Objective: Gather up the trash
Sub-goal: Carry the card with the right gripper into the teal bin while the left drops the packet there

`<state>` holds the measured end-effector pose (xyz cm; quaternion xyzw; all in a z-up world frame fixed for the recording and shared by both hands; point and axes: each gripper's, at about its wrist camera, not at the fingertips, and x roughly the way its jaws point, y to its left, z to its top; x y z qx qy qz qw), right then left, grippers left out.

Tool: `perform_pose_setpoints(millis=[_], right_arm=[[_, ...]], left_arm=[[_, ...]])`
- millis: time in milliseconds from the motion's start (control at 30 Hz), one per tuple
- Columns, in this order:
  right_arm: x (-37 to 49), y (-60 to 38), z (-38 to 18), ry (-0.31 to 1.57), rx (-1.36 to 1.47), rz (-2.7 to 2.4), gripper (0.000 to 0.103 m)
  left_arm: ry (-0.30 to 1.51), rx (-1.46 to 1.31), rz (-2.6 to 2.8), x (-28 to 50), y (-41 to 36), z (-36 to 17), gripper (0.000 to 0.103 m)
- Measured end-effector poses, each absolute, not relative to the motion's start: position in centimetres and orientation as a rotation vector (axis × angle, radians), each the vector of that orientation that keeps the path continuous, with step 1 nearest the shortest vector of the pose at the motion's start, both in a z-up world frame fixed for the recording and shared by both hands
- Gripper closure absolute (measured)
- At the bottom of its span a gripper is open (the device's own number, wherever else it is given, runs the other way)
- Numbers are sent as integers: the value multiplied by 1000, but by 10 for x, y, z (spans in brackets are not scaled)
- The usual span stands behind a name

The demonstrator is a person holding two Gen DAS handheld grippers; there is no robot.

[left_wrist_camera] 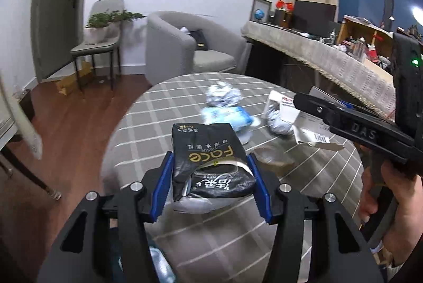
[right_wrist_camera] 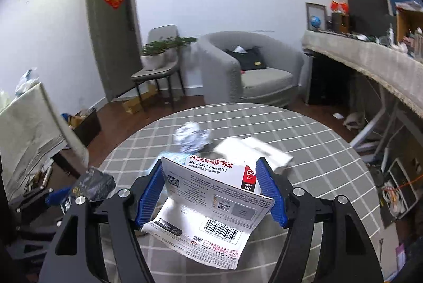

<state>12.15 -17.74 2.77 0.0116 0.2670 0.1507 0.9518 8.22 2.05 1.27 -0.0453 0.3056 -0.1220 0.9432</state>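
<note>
Left gripper (left_wrist_camera: 211, 174): we have it clamped on a black tissue pack (left_wrist_camera: 208, 158), the blue fingers (left_wrist_camera: 164, 187) pressing both sides and the pack raised clear of the round table (left_wrist_camera: 304, 217).

Right gripper (right_wrist_camera: 211, 190): we hold a white memory-card package (right_wrist_camera: 211, 206) here, bent between the blue fingers (right_wrist_camera: 272, 193) and lifted above the checked cloth.

Where the trash lies: a crumpled white-and-blue wad (left_wrist_camera: 223, 95) sits toward the far side of the table; just in front of it lies a pale blue wrapper (left_wrist_camera: 227, 119); a second crumpled wad (left_wrist_camera: 277, 121) rests near the right gripper's tip in the left wrist view.

Also on the cloth: a flat white sheet (right_wrist_camera: 253, 150) lies beyond the card package; motion blur means we cannot say whether it is paper or thin card.

Done so far: we judge two pieces picked up, one in each gripper, neither yet dropped anywhere.

Left to do: at least four pieces remain on the table. No bin shows clearly in either view, so both loads still need a place to go.
</note>
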Motion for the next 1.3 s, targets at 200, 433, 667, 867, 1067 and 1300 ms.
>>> perform_pose_setpoints(millis=[200,433,667,867,1067,1300], right_arm=[[100,-153,23,562,42,378,32],[78,-112,20,582,48,447,32],[65,-60,19,587,28,518,32],[61,-8,8,626,5,594,32],[62,37,-10,669,-49,632,32],[61,73,-35,730,-121,659,32]], left_arm=[[681,-88,-143,65,58,-4,45],[814,-83,-26,52,104,-35,45],[956,-106,-25,41,136,-68,45],[1023,-131,-33,35,162,-84,38],[964,-169,-21,24,191,-70,34],[813,-179,33,5,219,-38,34]])
